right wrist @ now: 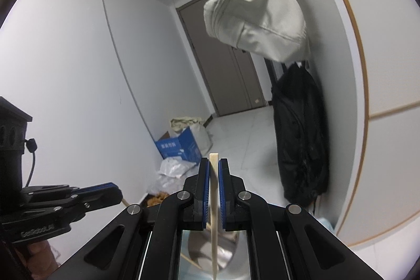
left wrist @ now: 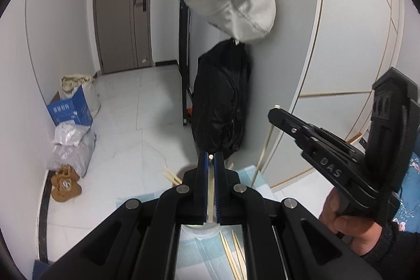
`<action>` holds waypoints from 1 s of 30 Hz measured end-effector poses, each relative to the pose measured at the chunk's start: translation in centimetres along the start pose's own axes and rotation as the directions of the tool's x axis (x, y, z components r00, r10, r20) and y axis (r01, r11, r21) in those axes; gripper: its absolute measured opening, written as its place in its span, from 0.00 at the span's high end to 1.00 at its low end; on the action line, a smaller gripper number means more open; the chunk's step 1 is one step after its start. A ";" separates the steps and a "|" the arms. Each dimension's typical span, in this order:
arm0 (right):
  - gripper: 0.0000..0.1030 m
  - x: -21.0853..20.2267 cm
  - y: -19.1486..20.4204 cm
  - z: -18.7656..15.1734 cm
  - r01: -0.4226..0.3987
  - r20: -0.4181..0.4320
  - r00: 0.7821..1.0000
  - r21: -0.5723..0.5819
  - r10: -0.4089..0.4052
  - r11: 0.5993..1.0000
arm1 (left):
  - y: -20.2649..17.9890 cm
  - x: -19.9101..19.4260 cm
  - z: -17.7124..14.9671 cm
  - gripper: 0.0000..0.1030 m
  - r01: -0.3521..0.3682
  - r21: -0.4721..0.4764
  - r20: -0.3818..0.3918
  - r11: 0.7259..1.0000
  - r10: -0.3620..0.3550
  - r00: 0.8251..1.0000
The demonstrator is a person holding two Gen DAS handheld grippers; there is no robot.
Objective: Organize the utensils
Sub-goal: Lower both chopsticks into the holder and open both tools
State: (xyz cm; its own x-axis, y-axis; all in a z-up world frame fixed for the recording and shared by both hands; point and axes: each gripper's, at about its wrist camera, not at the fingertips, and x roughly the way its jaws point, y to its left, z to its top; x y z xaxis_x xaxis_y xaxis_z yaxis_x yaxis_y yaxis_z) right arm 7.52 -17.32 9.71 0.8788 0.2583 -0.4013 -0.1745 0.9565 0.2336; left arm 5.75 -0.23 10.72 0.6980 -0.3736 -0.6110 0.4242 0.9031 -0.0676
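The right hand-held gripper (right wrist: 214,169) is grasping a pale wooden chopstick (right wrist: 214,201) upright; the left hand-held gripper (left wrist: 210,162) is clamping a thin metallic utensil (left wrist: 210,190). Keep both grips firm while lowering each above the round metal container (right wrist: 228,248).

A table (left wrist: 265,190) covered by a pale blue-and-white checked cloth (left wrist: 194,259) carries several loose, slim wooden chopsticks (left wrist: 233,256), more at the far edge (left wrist: 172,176), and a round metal container (right wrist: 210,251).
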 end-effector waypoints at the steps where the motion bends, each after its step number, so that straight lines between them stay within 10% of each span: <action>1: 0.95 0.2 0.2 0.5 0.001 0.009 1.000 -0.001 -0.001 1.000 | 0.0 -0.1 0.3 1.00 -0.001 0.000 0.002 1.000 0.001 1.000; 30: 0.95 9.8 -2.6 1.4 0.091 0.011 0.996 0.052 -0.091 0.995 | 2.5 5.7 2.7 1.00 0.001 -0.005 -0.050 1.000 -0.001 0.999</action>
State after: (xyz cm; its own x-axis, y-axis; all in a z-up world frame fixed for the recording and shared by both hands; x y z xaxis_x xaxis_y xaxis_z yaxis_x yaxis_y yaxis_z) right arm 17.22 -17.47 6.37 0.8957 0.1685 -0.4115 -0.0706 0.9676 0.2425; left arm 12.36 -0.73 9.19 0.6679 -0.3638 -0.6493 0.4223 0.9036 -0.0718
